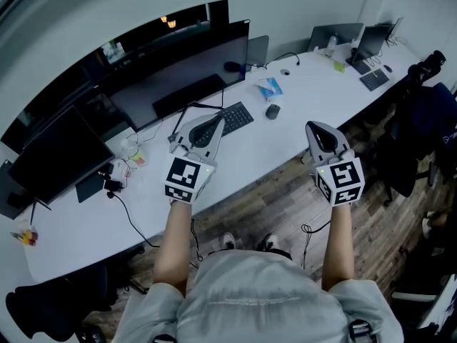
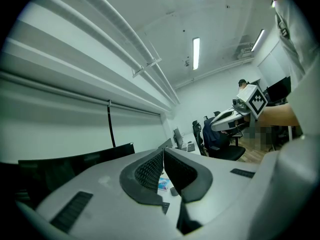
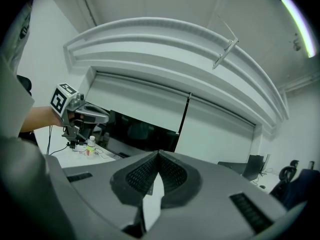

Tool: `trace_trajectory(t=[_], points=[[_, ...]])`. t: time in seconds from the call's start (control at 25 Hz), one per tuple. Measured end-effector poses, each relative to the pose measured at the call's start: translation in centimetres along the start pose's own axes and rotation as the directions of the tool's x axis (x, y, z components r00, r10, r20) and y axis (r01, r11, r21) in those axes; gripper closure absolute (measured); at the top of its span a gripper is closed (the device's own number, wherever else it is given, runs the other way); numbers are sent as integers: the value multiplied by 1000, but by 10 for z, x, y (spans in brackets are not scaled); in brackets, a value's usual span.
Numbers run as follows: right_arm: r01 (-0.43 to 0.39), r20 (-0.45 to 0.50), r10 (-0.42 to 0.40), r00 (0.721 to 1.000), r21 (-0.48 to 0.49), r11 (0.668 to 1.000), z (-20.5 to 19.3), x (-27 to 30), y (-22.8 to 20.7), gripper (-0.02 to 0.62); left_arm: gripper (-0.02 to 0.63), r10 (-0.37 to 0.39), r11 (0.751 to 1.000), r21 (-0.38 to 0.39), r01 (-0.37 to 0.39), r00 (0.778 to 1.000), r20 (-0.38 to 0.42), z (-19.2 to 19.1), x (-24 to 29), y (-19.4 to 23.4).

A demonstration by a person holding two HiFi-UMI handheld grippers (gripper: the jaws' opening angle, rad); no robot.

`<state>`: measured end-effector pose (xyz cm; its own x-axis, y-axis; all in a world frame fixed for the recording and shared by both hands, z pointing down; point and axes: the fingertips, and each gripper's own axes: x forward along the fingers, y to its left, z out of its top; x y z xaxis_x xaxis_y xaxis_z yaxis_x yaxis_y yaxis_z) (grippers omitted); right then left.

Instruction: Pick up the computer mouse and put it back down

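Left gripper (image 2: 163,151): jaws clenched, pads meeting at the tip, nothing between them. Right gripper (image 3: 158,154): the same, pads pressed together on nothing, only a strip of white counter (image 1: 300,84) showing below them. Both hover by the counter's near edge, well apart from each other, the right one out past that edge.

The computer mouse (image 1: 272,111) lies flat on the counter, farther in toward the far edge, just beside the right end of the keyboard (image 1: 234,118), with a blue packet (image 1: 270,88) behind it. It is well apart from both grippers.

Which step is this? A mouse at rest with two empty, clenched grippers held back fits the moment ahead of the pick-up, and it fits just as well the moment after the mouse is set down again. I can't call the next move from this.

Hard to read: the mouse is tiny in the head view, so any cable is beyond telling. The left gripper view gives only a dark speck through the gap under the pads. The right gripper view looks toward the monitors and misses the mouse.
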<state>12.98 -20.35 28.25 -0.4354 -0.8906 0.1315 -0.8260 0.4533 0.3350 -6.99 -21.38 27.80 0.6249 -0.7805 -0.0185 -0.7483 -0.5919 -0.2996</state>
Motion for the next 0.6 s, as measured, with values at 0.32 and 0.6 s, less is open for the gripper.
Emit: trace_trajectory(t=[0.32, 0.6], points=[[-6, -15, 6, 1000, 6, 1000, -9, 5, -4, 594, 591, 0, 1000, -6, -1, 1000, -27, -10, 7, -3], [-13, -29, 14, 999, 10, 1000, -18, 14, -7, 594, 591, -3, 1000, -17, 2, 999, -44, -19, 15, -3]])
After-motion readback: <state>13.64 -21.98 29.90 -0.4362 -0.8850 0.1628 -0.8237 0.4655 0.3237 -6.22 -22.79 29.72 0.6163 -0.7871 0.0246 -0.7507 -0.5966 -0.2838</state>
